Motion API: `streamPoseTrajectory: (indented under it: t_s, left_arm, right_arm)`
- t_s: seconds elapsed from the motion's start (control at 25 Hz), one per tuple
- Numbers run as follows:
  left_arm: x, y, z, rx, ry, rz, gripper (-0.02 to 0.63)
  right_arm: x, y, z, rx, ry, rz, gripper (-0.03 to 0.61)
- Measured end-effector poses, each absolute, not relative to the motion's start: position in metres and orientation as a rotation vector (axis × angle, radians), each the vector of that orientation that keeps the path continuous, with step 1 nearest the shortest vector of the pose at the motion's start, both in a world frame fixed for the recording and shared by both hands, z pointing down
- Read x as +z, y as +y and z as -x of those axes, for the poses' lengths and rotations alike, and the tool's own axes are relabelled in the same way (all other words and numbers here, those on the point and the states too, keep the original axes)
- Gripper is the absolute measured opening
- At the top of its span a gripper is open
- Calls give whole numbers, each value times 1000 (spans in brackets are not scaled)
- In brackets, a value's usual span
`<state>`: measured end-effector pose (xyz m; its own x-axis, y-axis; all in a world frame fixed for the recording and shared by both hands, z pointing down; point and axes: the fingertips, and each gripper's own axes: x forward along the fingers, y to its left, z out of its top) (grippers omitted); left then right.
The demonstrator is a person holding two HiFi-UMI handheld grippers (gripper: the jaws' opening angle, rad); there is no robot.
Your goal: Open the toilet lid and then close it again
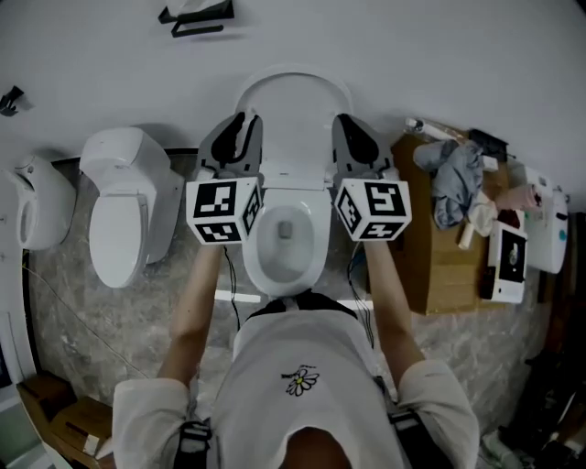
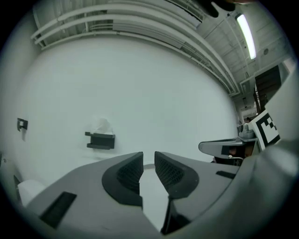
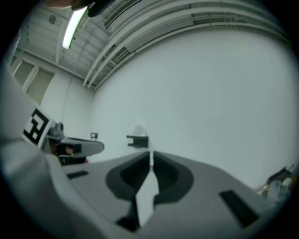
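Note:
The white toilet stands in the middle of the head view, its lid (image 1: 293,96) raised upright against the wall and the bowl (image 1: 284,243) uncovered. My left gripper (image 1: 245,121) hovers by the lid's left edge, and my right gripper (image 1: 346,121) by its right edge. In the left gripper view the left gripper (image 2: 148,161) has a narrow gap between its pads, with only the white lid (image 2: 152,198) behind it and nothing pinched. In the right gripper view the right gripper (image 3: 150,158) has its tips almost touching. Both point level at the white wall.
A second white toilet (image 1: 124,206) stands to the left, with another white fixture (image 1: 37,201) beyond it. A wooden cabinet (image 1: 439,266) at the right carries a grey cloth (image 1: 455,179) and white devices (image 1: 508,261). A black shelf (image 1: 197,16) hangs on the wall above.

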<state>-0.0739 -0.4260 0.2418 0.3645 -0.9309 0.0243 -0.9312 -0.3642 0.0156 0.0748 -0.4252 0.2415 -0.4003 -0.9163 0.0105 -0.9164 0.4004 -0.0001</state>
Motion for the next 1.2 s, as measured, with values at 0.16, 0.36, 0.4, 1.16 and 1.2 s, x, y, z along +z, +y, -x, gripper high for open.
streamPoseTrajectory:
  t_s: [0.16, 0.36, 0.4, 1.16, 1.2]
  left_arm:
    - [238, -366, 87, -33, -1874, -2547, 48]
    - [243, -316, 88, -83, -1931, -2541, 23]
    - [246, -310, 87, -87, -1925, -2530, 21]
    - [304, -285, 85, 4, -1872, -2413, 21]
    - [303, -285, 86, -3, -1876, -2419, 21]
  right_arm:
    - [242, -364, -76, -15, -2628, -1762, 43]
    - [254, -310, -83, 154, -2723, -1767, 43]
    - [257, -303, -84, 170, -2722, -1772, 43]
    - [309, -256, -70, 141, -2621, -1635, 40]
    - [311, -257, -70, 144, -2621, -1633, 38]
